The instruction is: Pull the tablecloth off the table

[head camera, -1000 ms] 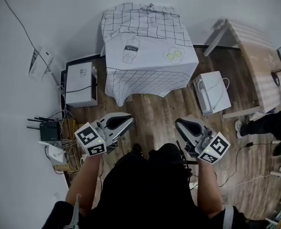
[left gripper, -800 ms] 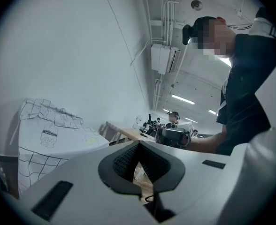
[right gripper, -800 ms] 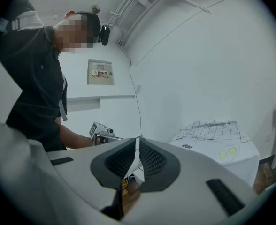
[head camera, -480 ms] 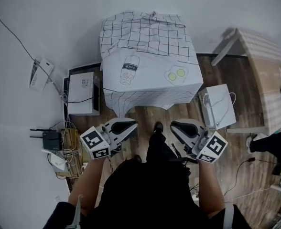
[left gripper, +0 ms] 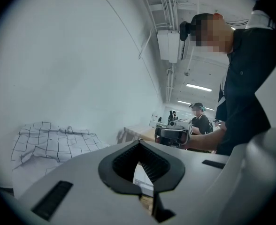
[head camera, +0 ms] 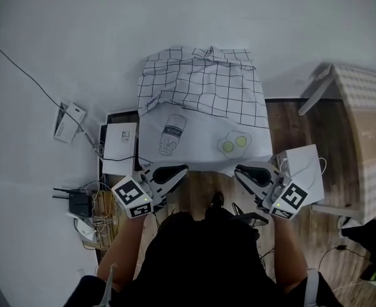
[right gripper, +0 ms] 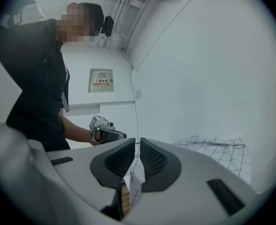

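The tablecloth (head camera: 201, 133) is white with a black grid, a milk bottle print and two fried eggs. It covers a small table against the wall, and its far half is rumpled. My left gripper (head camera: 177, 171) hangs shut at the cloth's near edge, left of centre, with nothing between its pads. My right gripper (head camera: 242, 171) is shut too, at the near edge right of centre, and holds nothing. The left gripper view shows the shut left gripper (left gripper: 139, 143) with the tablecloth (left gripper: 49, 142) low on the left. In the right gripper view the right gripper (right gripper: 138, 142) has the tablecloth (right gripper: 218, 149) beyond it.
A white box (head camera: 119, 148) stands on the floor left of the table, with a black router (head camera: 79, 203) and cables nearer me. A white bag-like box (head camera: 303, 165) sits at the table's right, and a light wooden table (head camera: 360, 126) lies beyond. The wall is close behind.
I have stepped toward the table, so both grippers now hang at the cloth's near edge instead of over the bare floor. Both stayed shut throughout.
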Available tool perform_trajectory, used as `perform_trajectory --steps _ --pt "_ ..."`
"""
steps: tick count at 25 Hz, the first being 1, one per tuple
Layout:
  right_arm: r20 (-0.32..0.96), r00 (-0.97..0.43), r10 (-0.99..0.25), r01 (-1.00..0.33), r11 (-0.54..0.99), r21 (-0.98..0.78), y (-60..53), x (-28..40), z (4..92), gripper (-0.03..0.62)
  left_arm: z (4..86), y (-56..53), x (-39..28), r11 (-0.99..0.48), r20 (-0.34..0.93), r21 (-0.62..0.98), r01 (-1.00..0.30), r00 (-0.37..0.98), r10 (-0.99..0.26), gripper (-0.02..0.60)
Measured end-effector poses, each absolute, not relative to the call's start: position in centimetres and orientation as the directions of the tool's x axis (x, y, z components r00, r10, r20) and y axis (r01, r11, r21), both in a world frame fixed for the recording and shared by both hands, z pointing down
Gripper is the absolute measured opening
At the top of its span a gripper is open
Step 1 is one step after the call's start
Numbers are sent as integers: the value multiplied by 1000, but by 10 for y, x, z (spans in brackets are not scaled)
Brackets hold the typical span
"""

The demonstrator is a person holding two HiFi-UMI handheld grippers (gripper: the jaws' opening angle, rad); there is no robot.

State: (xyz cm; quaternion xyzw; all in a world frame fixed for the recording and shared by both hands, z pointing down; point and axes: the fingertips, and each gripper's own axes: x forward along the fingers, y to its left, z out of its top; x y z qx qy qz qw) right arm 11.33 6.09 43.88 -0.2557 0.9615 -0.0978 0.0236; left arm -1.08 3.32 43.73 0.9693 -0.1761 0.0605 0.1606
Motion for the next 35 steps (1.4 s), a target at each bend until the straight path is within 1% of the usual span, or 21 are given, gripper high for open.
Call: perform_trajectory --steps 7,15,20,26,29,32,35 --pt "-13 -872 -489 -476 854 -212 12 138 448 23 432 -7 0 -870 207 257 -420 904 -375 9" --pt "6 -885 -466 -457 865 -207 -32 137 452 23 445 -45 -6 -854 249 253 -455 883 -397 9" --pt "45 -873 -485 -482 848 -219 -60 134 464 23 461 -75 -8 -877 285 217 -428 887 -362 9" --pt "113 -848 -518 -530 827 -189 -114 122 467 25 469 -134 -30 -879 280 195 -435 884 -375 9" --pt "171 -839 -517 -542 823 -170 -143 111 471 34 486 -169 -47 -886 340 158 -437 866 -366 9" --pt "218 -829 -515 -550 820 -154 -174 96 475 74 508 -202 -62 -914 436 68 -400 836 -333 9" --pt "292 -808 -511 -563 817 -128 -193 84 483 106 525 -219 -69 -936 503 11 -351 811 -299 12"
